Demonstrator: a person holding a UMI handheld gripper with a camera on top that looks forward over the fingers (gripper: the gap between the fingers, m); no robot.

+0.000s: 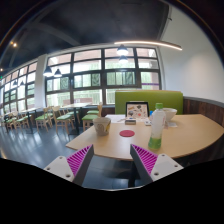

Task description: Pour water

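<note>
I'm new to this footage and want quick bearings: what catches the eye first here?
The wooden table just beyond the open gripper, whose pink-padded fingers frame nothing. On the table stands a clear bottle with green liquid at its bottom, ahead of the right finger, and a round pink coaster lies left of it. Behind are a green sofa and tall windows.

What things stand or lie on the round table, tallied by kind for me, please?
Bottle with green liquid: 1
Pink disc: 1
White cup: 1
Upright card or tablet: 1
Total: 4
The gripper is open, short of the table.
</note>
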